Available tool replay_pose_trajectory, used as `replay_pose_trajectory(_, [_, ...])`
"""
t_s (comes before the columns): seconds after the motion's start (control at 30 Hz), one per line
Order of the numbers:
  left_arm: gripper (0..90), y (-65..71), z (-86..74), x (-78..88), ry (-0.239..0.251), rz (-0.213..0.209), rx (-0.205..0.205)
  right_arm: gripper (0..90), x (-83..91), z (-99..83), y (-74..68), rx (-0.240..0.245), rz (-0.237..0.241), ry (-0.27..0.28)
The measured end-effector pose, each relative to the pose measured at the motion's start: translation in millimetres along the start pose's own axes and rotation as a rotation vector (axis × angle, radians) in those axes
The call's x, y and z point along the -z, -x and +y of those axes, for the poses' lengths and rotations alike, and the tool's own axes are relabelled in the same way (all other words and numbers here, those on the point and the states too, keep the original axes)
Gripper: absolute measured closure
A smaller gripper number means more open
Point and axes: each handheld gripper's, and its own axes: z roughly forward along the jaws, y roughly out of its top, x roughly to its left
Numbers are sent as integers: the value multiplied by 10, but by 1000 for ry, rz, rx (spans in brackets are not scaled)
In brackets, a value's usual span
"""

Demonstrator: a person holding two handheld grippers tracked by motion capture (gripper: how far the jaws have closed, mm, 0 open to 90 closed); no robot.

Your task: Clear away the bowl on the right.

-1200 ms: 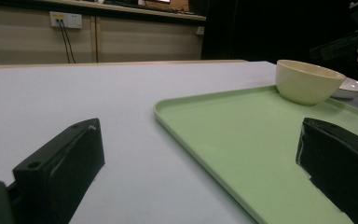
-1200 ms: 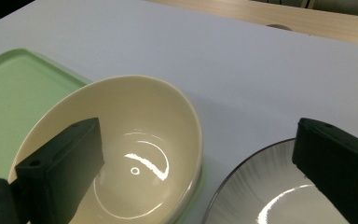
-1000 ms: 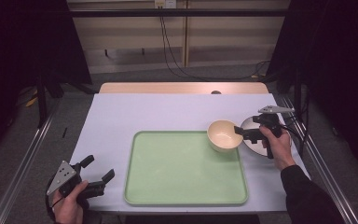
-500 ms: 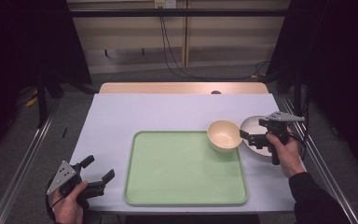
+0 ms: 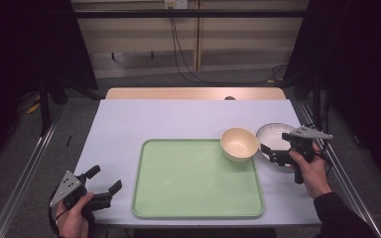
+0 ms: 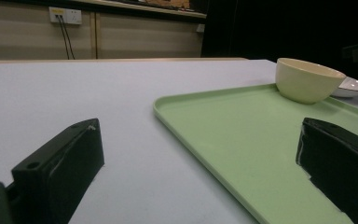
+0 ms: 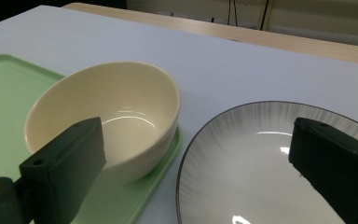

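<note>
Half the plate (image 7: pixel 261 163) behind open right hand-held gripper (image 7: pixel 200 172)

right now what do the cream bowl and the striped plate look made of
Cream bowl: probably glazed ceramic or melamine; smooth and glossy, with a light reflection inside. Striped plate: likely glazed ceramic; shiny white centre, fine grey radial lines, thin dark rim.

Tray (image 5: pixel 193 198) centre free — bowl (image 5: pixel 238 144), plate (image 5: pixel 274 137) rt.

Black gripper (image 5: pixel 270 153) jaws — grey plates
</note>
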Motion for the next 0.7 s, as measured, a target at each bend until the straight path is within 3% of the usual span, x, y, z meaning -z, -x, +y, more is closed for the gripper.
replay_pose_trajectory(0.7, [7, 6, -3, -3, 2, 0, 27, 28, 294, -250, -91, 11, 3, 28])
